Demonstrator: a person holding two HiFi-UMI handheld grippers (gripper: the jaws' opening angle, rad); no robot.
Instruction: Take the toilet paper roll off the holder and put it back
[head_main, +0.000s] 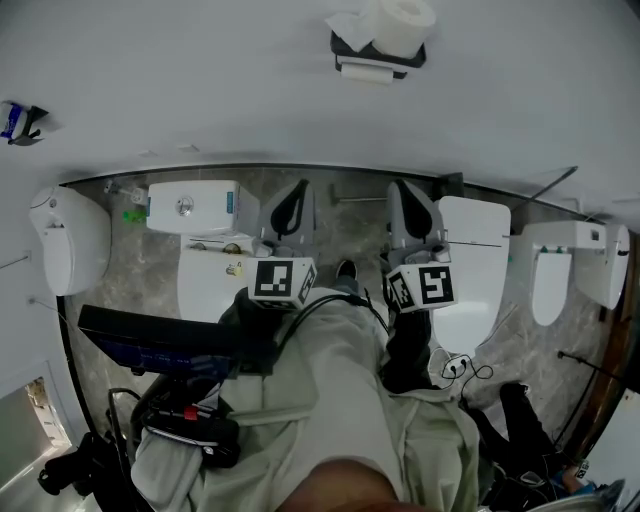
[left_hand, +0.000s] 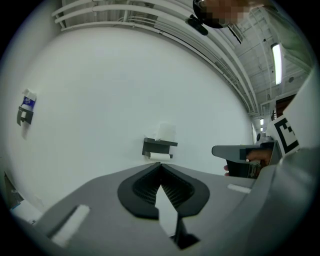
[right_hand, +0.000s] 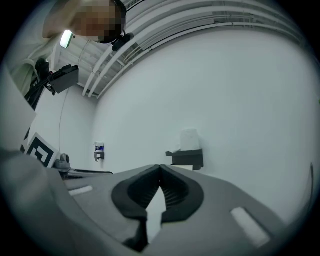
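Atop the wall holder (head_main: 350, 45), white roll (head_main: 400, 22)

I see the holder (head_main: 378, 55) at about 12 o'clock in my head view, a dark little shelf fixed to the white wall (head_main: 200, 90). A white toilet paper roll (head_main: 400, 22) stands upright on top of it, with some loose paper (head_main: 345, 28) touching it at its 9 o'clock side. A second roll (head_main: 368, 70) hangs just under the shelf. Below, the grey stone-patterned floor (head_main: 350, 225) carries a left toilet (head_main: 205, 265) towards 9 o'clock and a right toilet (head_main: 472, 265) towards 3 o'clock
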